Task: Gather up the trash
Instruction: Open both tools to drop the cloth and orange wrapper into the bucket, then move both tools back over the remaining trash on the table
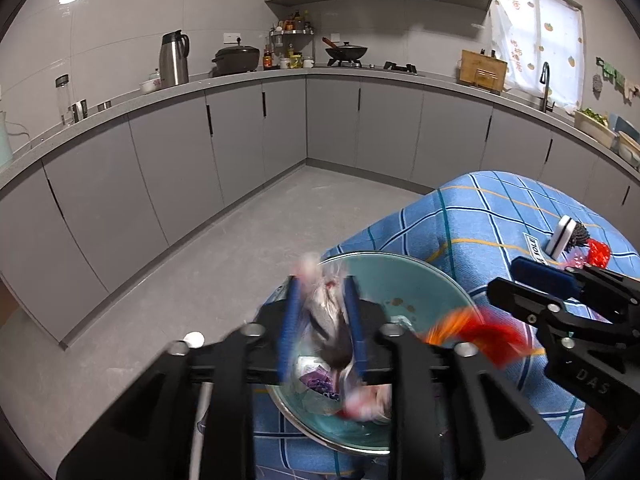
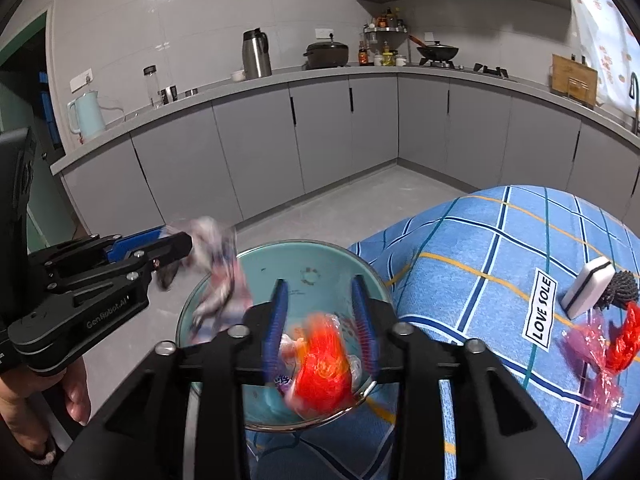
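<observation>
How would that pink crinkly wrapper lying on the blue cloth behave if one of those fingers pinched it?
The pink wrapper looks thin and see-through, so probably very light and floppy. Its creased, glossy film may slip or crumple when pinched. Lying flat on the checked cloth, it seems unlikely to roll.

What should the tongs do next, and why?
Probably the right tongs should reach for the red and pink wrappers lying on the blue checked cloth. Both tongs stand open over the teal bowl, and their blurred wrappers, red and silvery, seem to be dropping in.
</observation>
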Motion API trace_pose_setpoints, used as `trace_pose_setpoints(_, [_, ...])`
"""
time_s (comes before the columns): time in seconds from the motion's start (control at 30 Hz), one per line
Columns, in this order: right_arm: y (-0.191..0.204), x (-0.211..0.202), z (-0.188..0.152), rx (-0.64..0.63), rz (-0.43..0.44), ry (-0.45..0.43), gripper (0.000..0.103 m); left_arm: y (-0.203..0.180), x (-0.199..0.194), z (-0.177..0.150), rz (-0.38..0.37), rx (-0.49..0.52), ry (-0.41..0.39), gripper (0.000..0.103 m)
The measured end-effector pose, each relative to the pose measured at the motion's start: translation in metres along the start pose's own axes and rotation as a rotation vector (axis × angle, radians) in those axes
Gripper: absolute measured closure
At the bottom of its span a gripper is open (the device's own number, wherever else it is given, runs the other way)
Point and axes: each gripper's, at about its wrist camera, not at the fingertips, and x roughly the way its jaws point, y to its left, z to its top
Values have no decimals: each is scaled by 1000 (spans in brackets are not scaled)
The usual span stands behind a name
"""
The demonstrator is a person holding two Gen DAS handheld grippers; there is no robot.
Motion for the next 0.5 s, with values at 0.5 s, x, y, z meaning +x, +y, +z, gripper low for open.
trace_pose_setpoints(0.5, [-26, -30, -14, 43, -59, -17, 61, 1, -5, -1, 5, -16, -26, 35])
